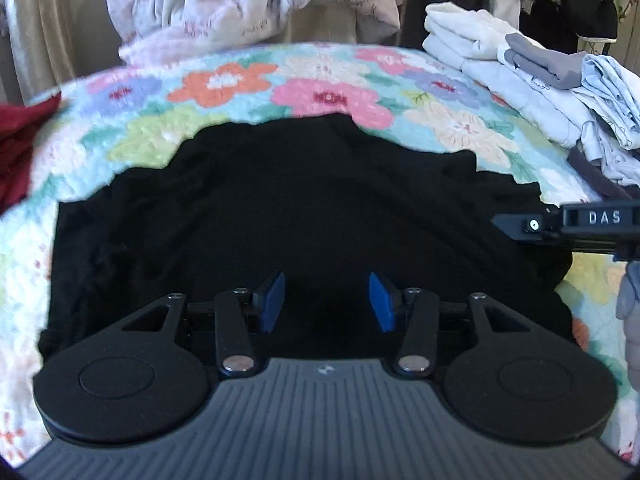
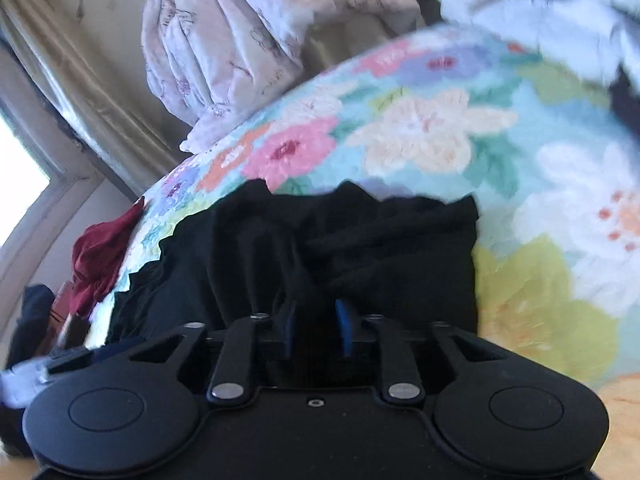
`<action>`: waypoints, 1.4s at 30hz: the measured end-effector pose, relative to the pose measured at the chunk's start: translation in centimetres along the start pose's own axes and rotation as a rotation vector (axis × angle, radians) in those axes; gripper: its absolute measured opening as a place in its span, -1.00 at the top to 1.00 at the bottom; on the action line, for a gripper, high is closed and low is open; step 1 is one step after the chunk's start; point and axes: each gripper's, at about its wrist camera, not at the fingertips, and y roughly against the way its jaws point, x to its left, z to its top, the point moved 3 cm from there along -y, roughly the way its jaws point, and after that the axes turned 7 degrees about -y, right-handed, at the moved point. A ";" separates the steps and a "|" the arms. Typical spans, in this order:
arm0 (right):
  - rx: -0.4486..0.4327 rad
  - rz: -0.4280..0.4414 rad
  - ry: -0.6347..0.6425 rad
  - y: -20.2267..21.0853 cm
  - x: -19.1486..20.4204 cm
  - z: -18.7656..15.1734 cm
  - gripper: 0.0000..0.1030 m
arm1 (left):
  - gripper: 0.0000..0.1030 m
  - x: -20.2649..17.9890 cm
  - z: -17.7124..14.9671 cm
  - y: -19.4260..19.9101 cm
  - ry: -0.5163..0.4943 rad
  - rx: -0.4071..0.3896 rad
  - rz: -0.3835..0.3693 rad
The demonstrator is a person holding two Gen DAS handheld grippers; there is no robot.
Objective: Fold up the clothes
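Observation:
A black garment (image 1: 300,200) lies spread and wrinkled on a flowered bedspread (image 1: 320,80). My left gripper (image 1: 326,302) hovers over its near part, blue pads well apart and nothing between them. The right gripper (image 1: 516,226) reaches in from the right at the garment's right edge. In the right wrist view the black garment (image 2: 400,248) is bunched into folds, and one ridge runs toward the right gripper (image 2: 316,330). Its blue pads stand a narrow gap apart. The space between them is dark, and I see no cloth pinched there.
Folded pale clothes (image 1: 500,52) are stacked at the back right of the bed, with loose ones beside them. A dark red garment (image 1: 20,140) lies at the left edge. Rumpled pale bedding (image 1: 220,0) is piled behind the bedspread (image 2: 440,140). A window is at the far left.

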 end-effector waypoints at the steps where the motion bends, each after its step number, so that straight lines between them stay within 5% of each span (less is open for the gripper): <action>1: 0.012 0.022 0.019 -0.5 0.3 0.0 0.49 | 0.11 0.2 -0.1 -0.1 0.013 -0.003 -0.010; 2: 0.013 0.027 0.070 -0.5 1.0 0.2 0.83 | 0.11 0.2 -0.2 -0.2 0.016 -0.006 -0.014; 7: -0.102 -0.093 0.246 1.4 1.9 2.6 0.84 | 0.11 -1.6 -0.6 -0.5 -0.128 -0.001 0.051; 13: -0.029 -0.119 0.115 0.4 -2.1 3.5 0.77 | 0.11 -2.8 -0.6 -0.2 -0.127 -0.002 0.025; 17: -0.079 -0.127 0.061 2.5 -2.5 3.5 0.23 | 0.04 -4.6 0.2 1.5 -0.112 -0.081 -0.104; 18: -0.083 -0.134 0.046 3.2 -2.8 3.4 -0.05 | 0.01 -5.4 0.4 1.6 -0.124 -0.090 -0.146; 20: -0.070 -0.149 -0.023 4.1 -3.8 3.3 -0.30 | -0.18 -7.1 0.5 1.6 -0.140 -0.097 -0.247; 22: -0.012 -0.062 -0.210 4.5 -5.9 2.5 -0.31 | -0.32 -8.5 0.2 1.2 -0.157 -0.078 -0.324; 24: 0.058 0.049 -0.392 4.5 -7.7 1.0 -0.34 | -0.34 -9.4 -0.3 0.6 -0.199 -0.050 -0.330; 26: 0.075 0.074 -0.426 4.2 -8.2 0.0 -0.34 | -0.34 -10.3 -0.8 0.2 -0.243 -0.025 -0.329; 30: 0.071 0.124 -0.464 3.0 -8.5 0.2 -0.62 | -0.46 -11.3 -1.2 0.4 -0.312 -0.018 -0.307; 32: 0.065 0.150 -0.485 2.2 -8.7 0.5 -0.64 | -0.67 -11.5 -1.4 0.2 -0.338 0.009 -0.303; 38: 0.078 0.179 -0.402 1.0 -7.6 1.5 -0.70 | -0.73 -12.0 -2.1 -0.4 -0.412 0.017 -0.248; 40: 0.068 0.176 -0.330 0.6 -6.9 1.4 -0.54 | -0.72 -12.5 -2.2 -1.1 -0.445 0.004 -0.209; 41: 0.064 0.163 -0.292 0.4 -6.6 1.3 -0.12 | -0.64 -12.6 -2.1 -1.6 -0.449 0.007 -0.199; 42: 0.065 0.147 -0.256 0.1 -6.2 1.2 0.59 | -0.58 -12.6 -1.8 -1.8 -0.433 0.011 -0.194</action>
